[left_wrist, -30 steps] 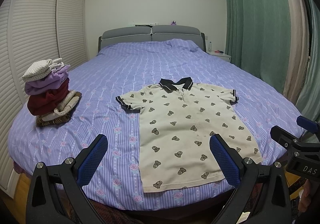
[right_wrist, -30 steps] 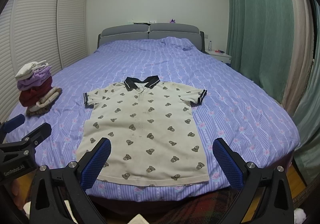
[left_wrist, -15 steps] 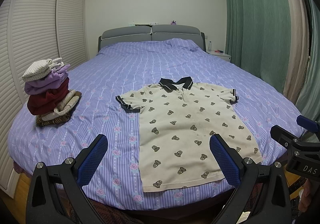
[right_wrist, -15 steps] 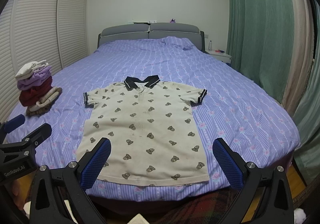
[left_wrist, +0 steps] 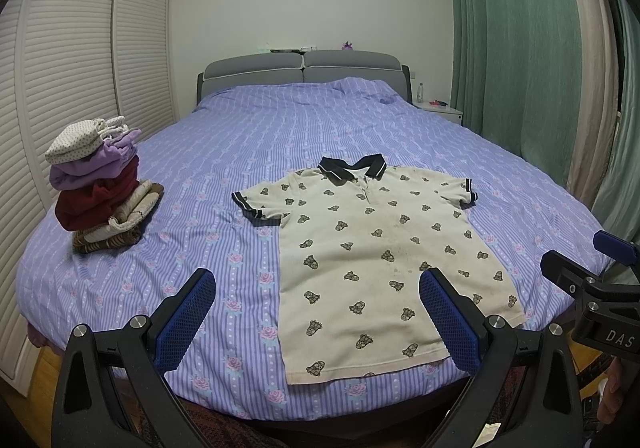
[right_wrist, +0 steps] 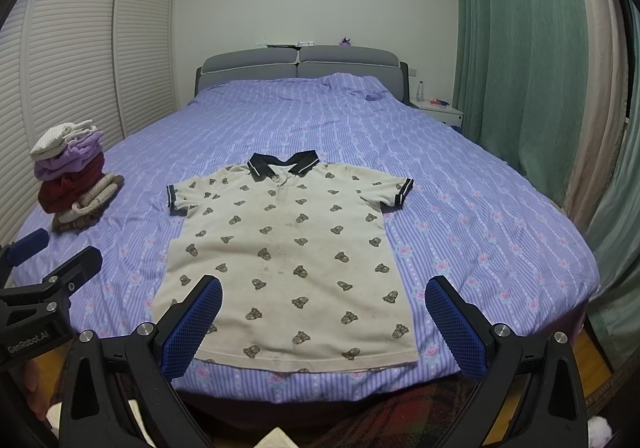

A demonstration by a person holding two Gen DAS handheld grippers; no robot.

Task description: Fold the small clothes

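A cream polo shirt (left_wrist: 372, 248) (right_wrist: 288, 248) with a dark collar and small brown prints lies flat, face up, near the foot of the purple striped bed (left_wrist: 280, 144) (right_wrist: 460, 200). Both sleeves are spread out. My left gripper (left_wrist: 316, 308) hangs open before the bed's foot, level with the shirt's left hem, holding nothing. My right gripper (right_wrist: 324, 312) is open too, hovering short of the shirt's bottom hem, empty. Each gripper shows at the side of the other's view: the right gripper (left_wrist: 592, 280), the left gripper (right_wrist: 44, 272).
A stack of folded clothes (left_wrist: 96, 184) (right_wrist: 72, 184) sits at the bed's left edge. Slatted wardrobe doors (left_wrist: 60, 88) line the left wall, green curtains (left_wrist: 520, 68) the right. A nightstand (right_wrist: 436, 110) stands by the grey headboard (left_wrist: 304, 68). A patterned rug (right_wrist: 400, 416) lies below.
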